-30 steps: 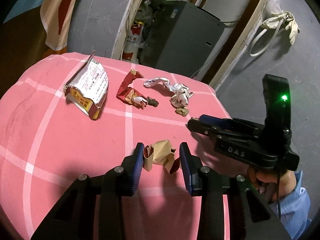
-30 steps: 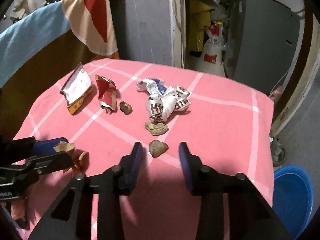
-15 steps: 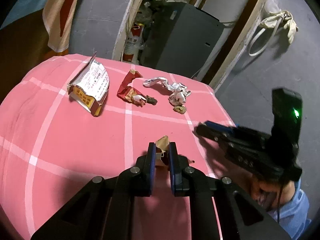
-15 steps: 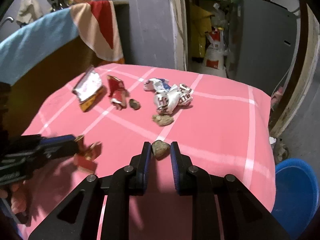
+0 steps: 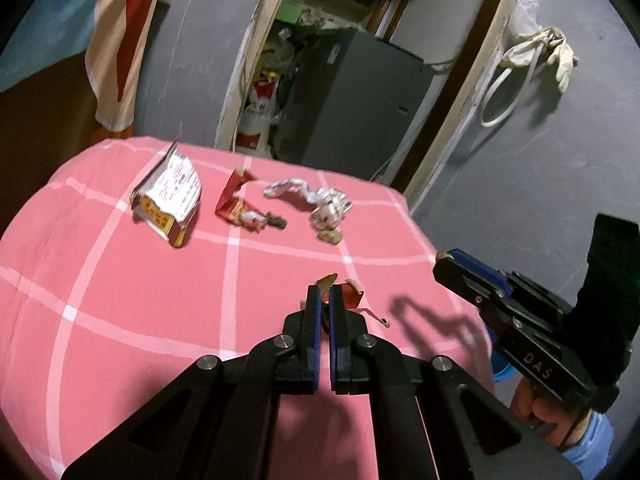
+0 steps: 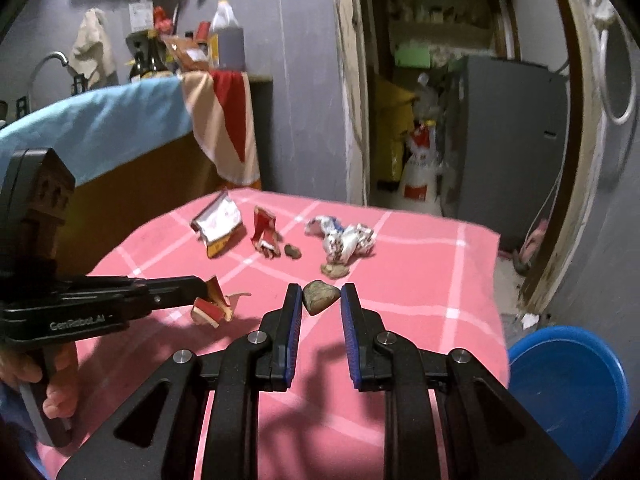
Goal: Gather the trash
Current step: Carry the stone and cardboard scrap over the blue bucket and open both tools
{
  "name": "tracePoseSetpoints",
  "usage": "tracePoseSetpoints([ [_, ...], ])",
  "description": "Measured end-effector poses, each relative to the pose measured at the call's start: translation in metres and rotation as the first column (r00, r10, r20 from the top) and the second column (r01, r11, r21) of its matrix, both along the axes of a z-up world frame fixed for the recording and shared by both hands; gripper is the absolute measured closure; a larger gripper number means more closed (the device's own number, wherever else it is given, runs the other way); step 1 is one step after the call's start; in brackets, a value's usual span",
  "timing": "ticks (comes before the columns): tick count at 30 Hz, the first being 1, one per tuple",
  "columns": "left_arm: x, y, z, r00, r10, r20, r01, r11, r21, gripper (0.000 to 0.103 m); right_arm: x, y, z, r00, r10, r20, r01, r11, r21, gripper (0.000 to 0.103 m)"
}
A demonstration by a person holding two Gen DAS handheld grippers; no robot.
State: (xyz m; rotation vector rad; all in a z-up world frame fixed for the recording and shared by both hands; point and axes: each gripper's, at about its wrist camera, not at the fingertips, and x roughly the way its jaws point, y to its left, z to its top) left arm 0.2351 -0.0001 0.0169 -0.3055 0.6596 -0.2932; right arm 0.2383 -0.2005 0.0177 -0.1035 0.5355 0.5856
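On my far left, a flattened foil packet (image 5: 170,194) lies on the pink checked cloth (image 5: 100,280), its printed silver face up and an orange-yellow edge toward me. Next along is a torn red wrapper (image 5: 236,208), creased and half folded, with a small dark lump (image 5: 276,222) touching its end. Further right sits a twisted white wrapper (image 5: 320,204), crinkled and shiny, and just in front of it a rough tan crumb (image 5: 331,236).

My left gripper (image 5: 325,294) has its blue pads pressed together on a crumpled red-and-tan paper scrap (image 6: 212,304), which sticks out stiffly beyond the tips, lifted clear of the cloth. My right gripper (image 6: 320,300) pinches a rounded, brownish, stone-like lump (image 6: 318,298) between its blue ribbed pads, held above the cloth.

At the far right, beside the table edge and lower down, stands a smooth blue plastic basin (image 6: 568,392).
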Motion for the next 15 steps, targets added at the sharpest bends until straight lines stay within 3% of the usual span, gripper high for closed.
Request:
tracePoseSetpoints([
  [8, -0.016, -0.022, 0.035, 0.986, 0.018, 0.166, -0.009, 0.999, -0.053, 0.102, -0.026, -0.035, 0.025, 0.982, -0.084, 0.167, 0.069, 0.993, 0.091, 0.085],
  [15, -0.031, -0.067, 0.067, 0.938, -0.022, 0.345, 0.038, 0.999, -0.038, 0.102, -0.049, -0.081, 0.049, 0.924, -0.232, 0.303, 0.179, 0.965, 0.193, 0.085],
])
